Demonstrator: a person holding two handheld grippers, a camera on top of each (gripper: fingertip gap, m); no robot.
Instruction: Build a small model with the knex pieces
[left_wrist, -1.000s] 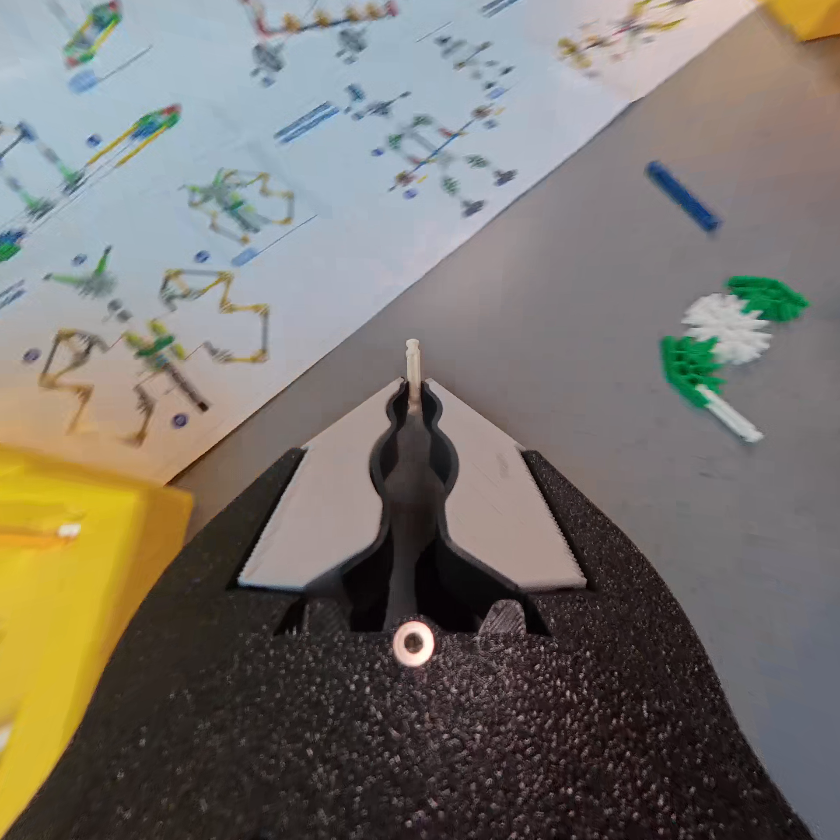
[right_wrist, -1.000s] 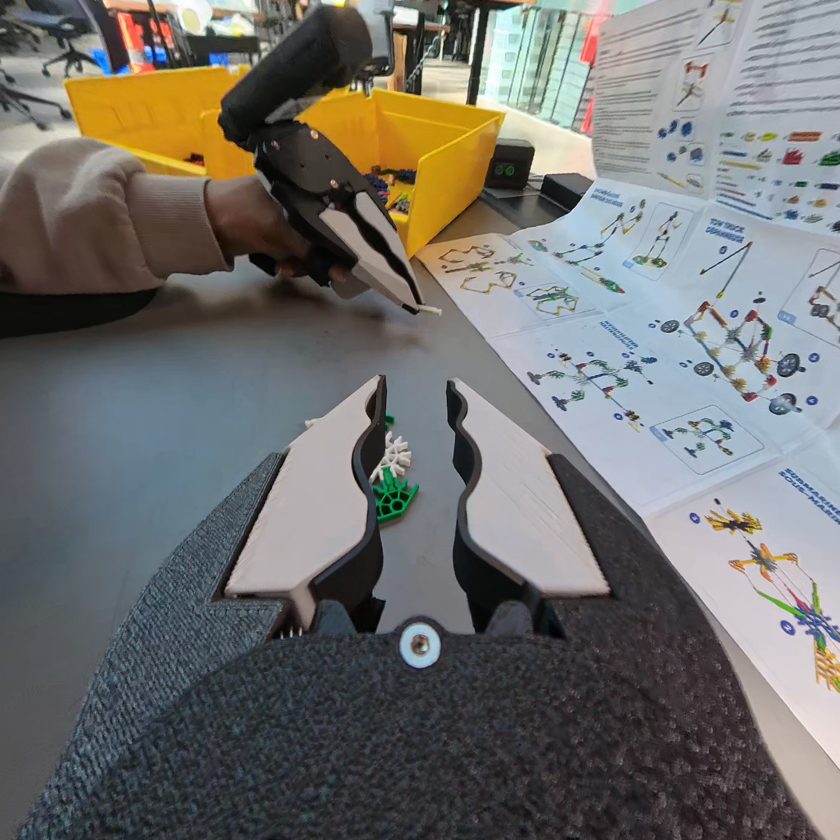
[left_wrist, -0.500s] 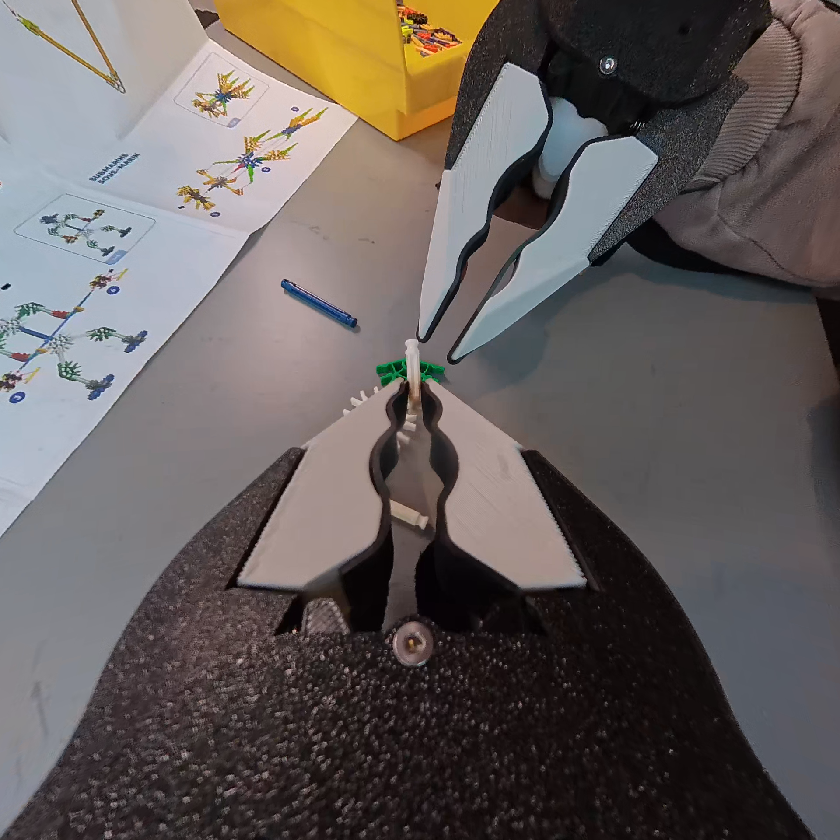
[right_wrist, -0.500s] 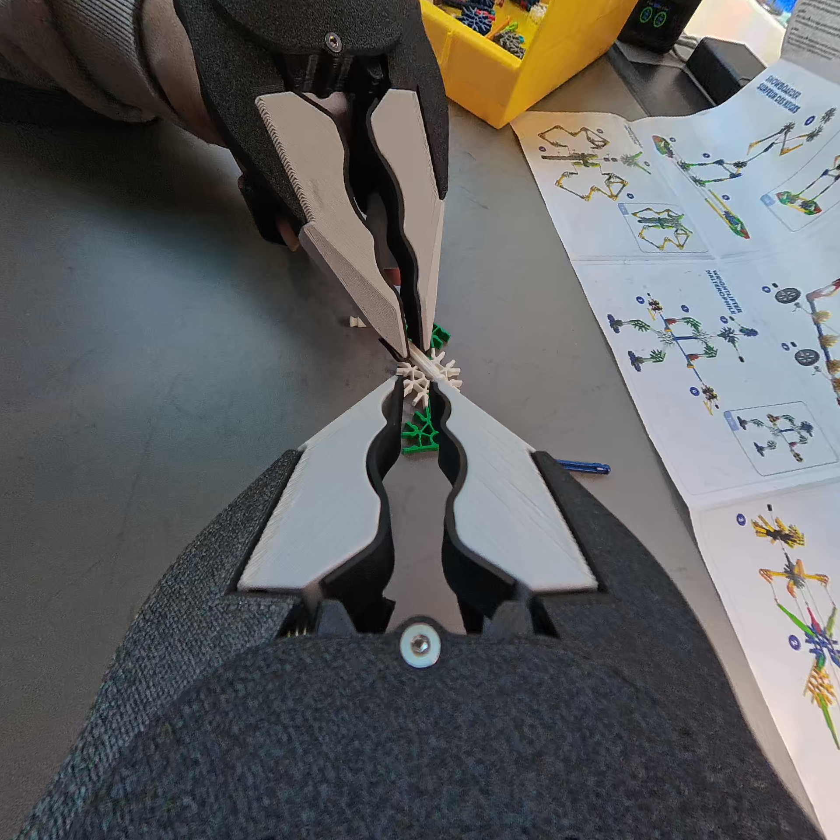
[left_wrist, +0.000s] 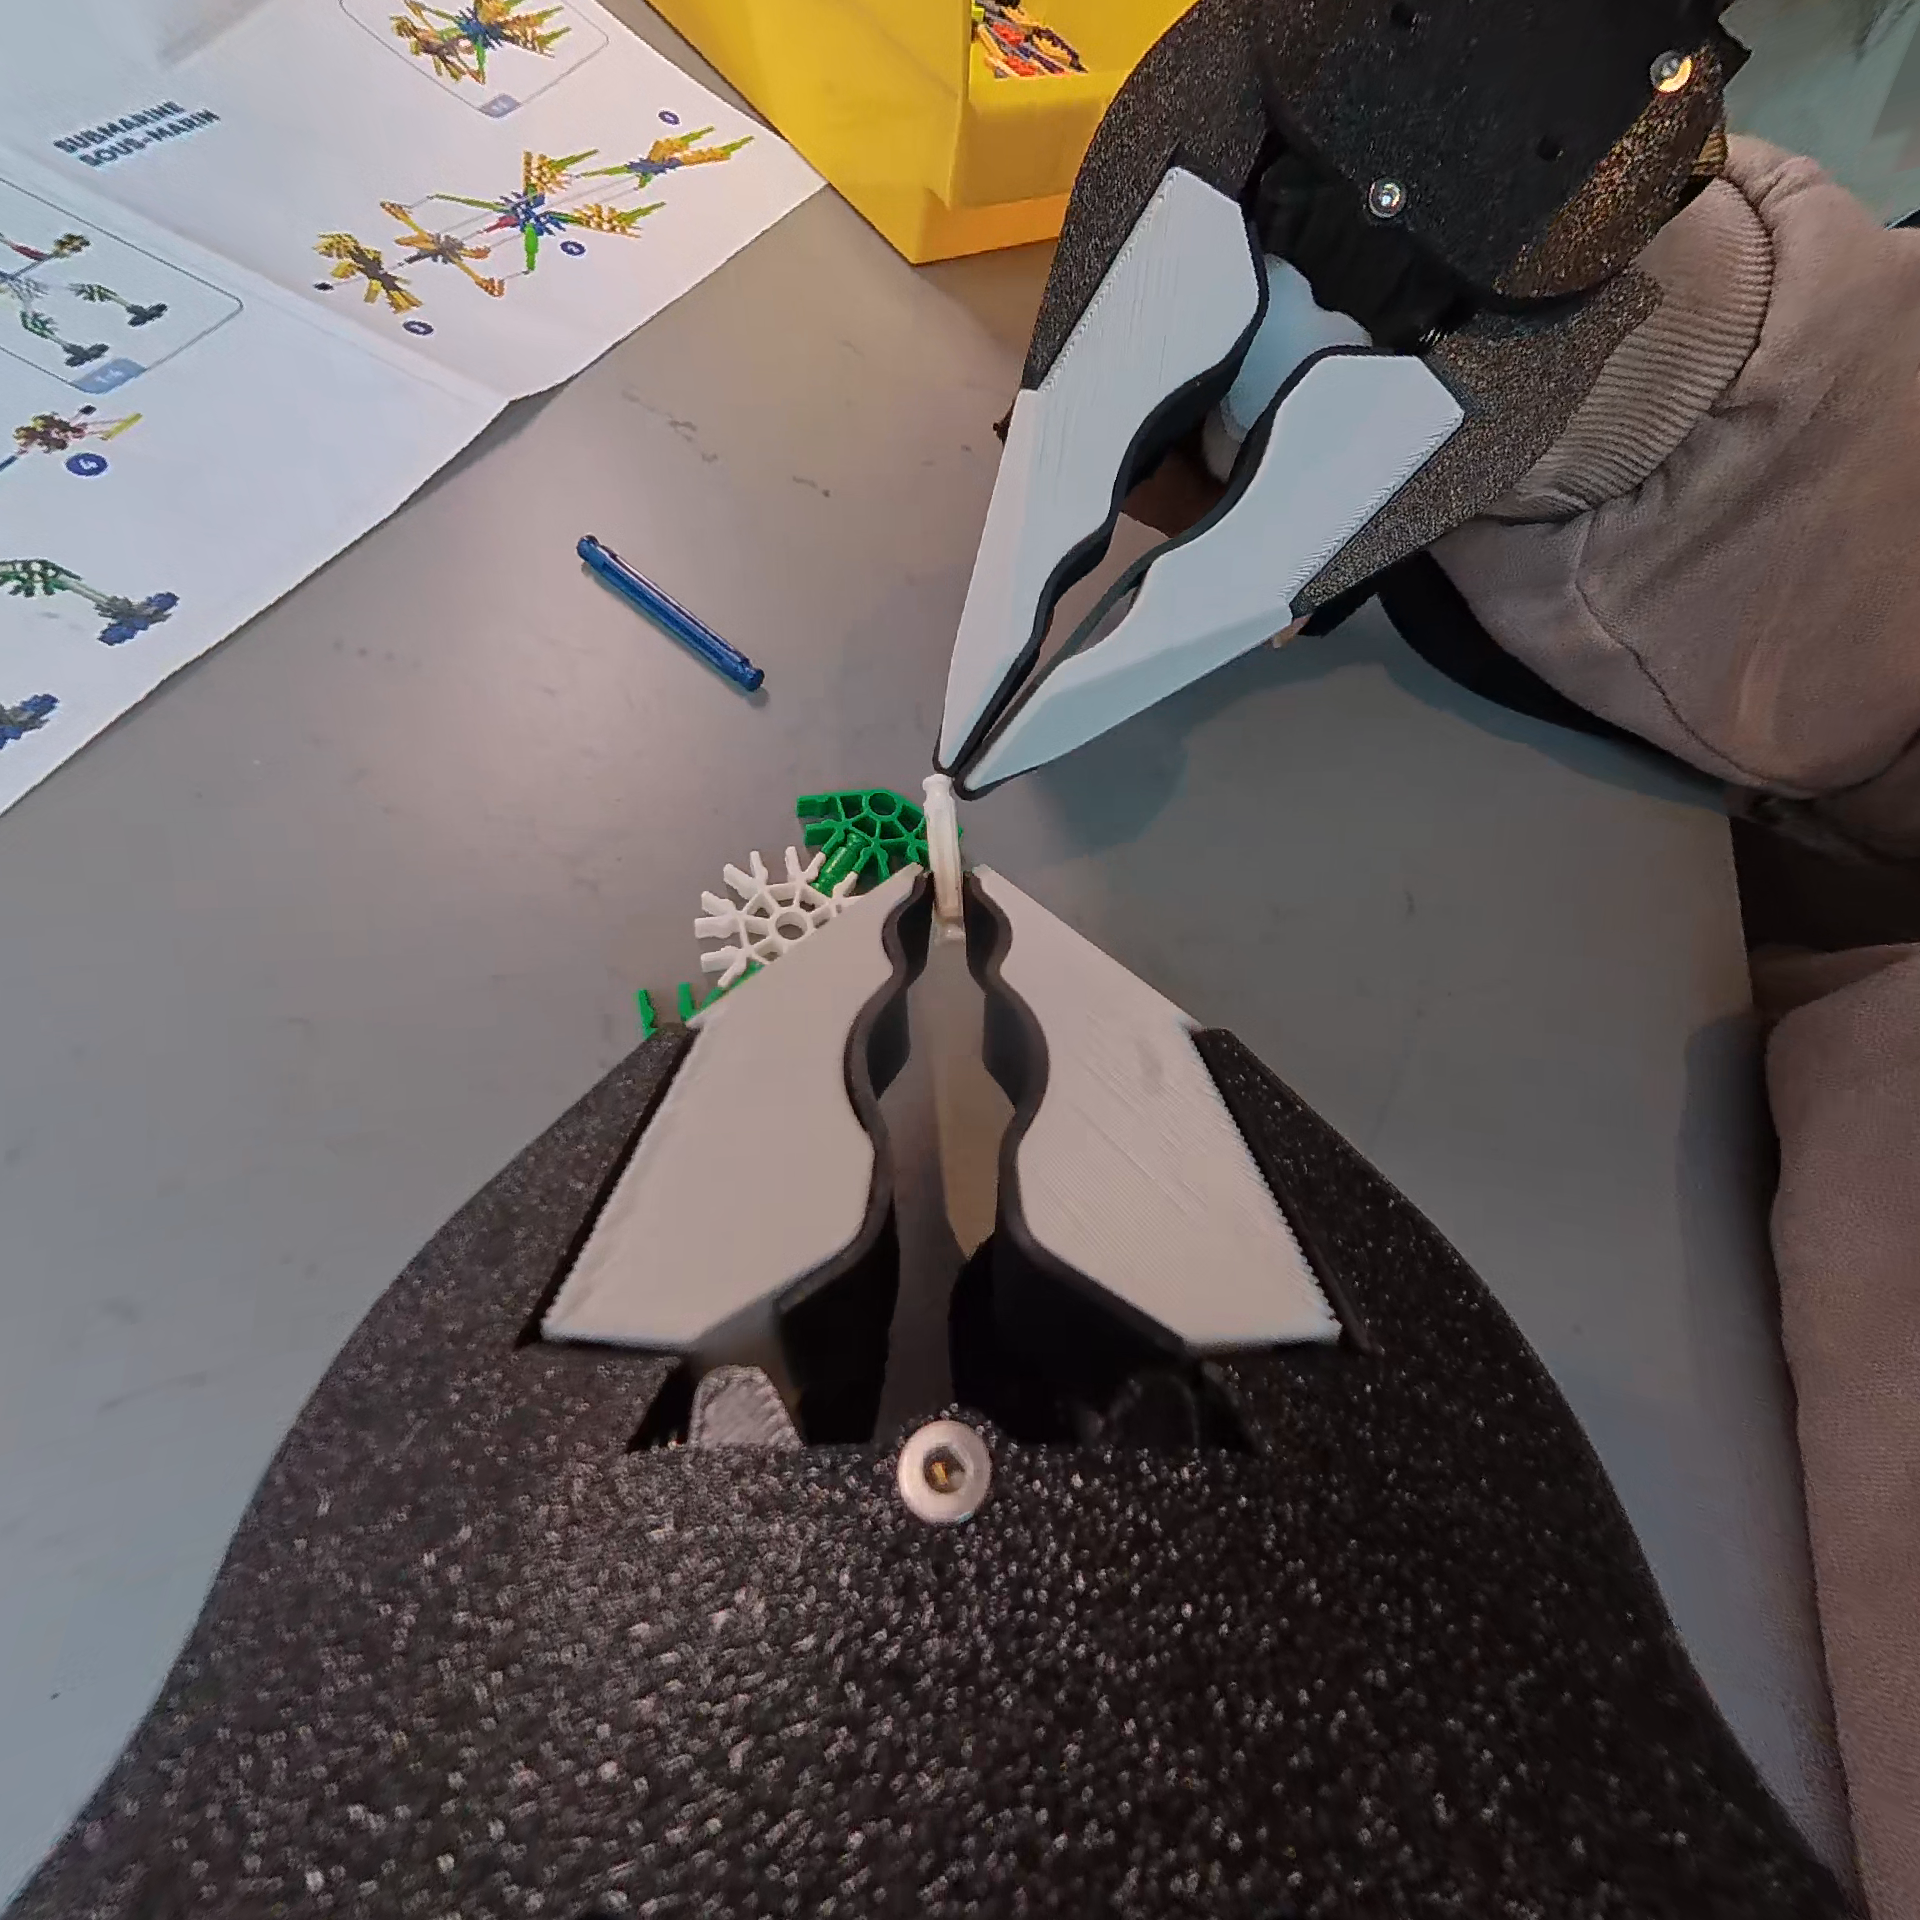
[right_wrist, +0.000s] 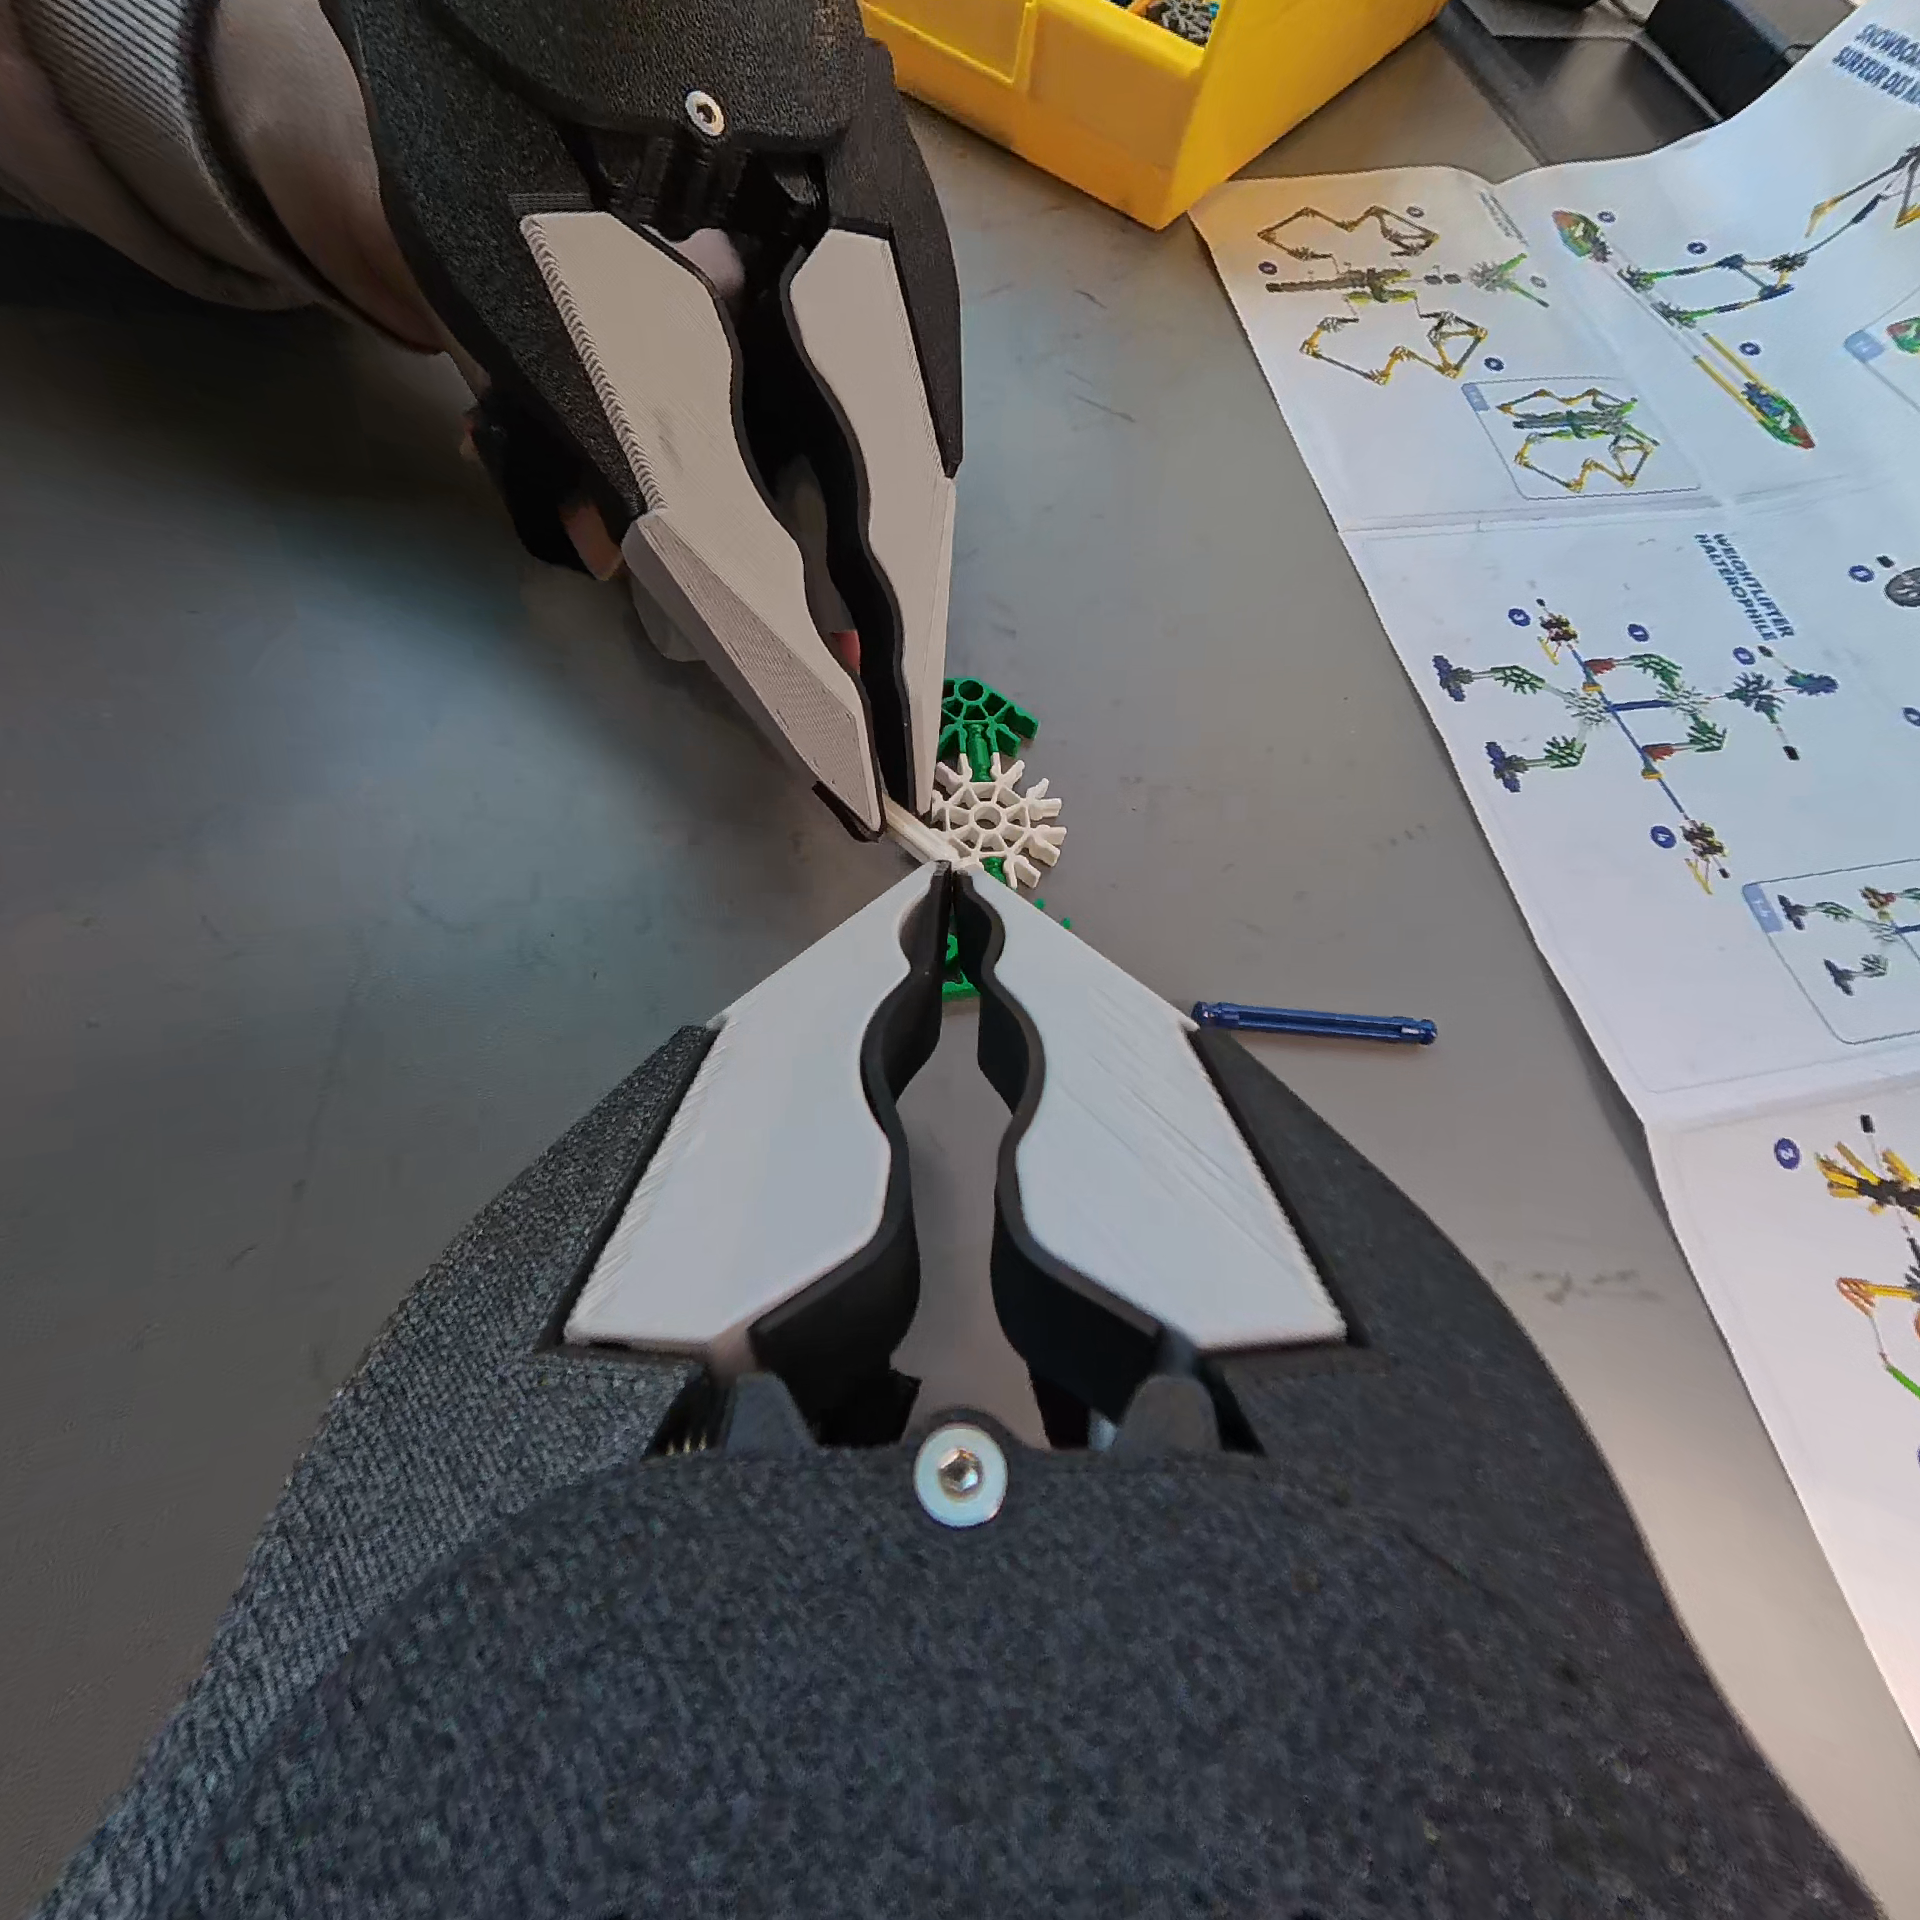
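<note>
Pinching down at its tips, the left gripper (left_wrist: 945, 881) holds a short white rod (left_wrist: 940, 842) so that one end sticks out past the fingers. The right gripper (right_wrist: 948, 878) meets it nose to nose. Its tips are drawn together against the rod's free end, but I cannot tell whether they clamp that end or only touch it.

Just beside both sets of tips a small cluster of toy pieces lies flat on the grey table (left_wrist: 312, 935). It is made up of a white snowflake connector (right_wrist: 995, 821), joined by a short green stub to a green fan connector (right_wrist: 982, 717) beyond it. A second green piece (right_wrist: 961, 971) is half hidden under the right gripper's fingers. The white rod runs along the snowflake's edge and seems to touch it. Whether it is seated in a slot is too small to tell.

A little farther off a blue rod (left_wrist: 670, 613) lies loose and alone, joined to nothing. Beyond it an unfolded instruction sheet (left_wrist: 312, 364) is spread out. At the far edge stands a yellow bin (left_wrist: 914, 135) with more small pieces inside.
</note>
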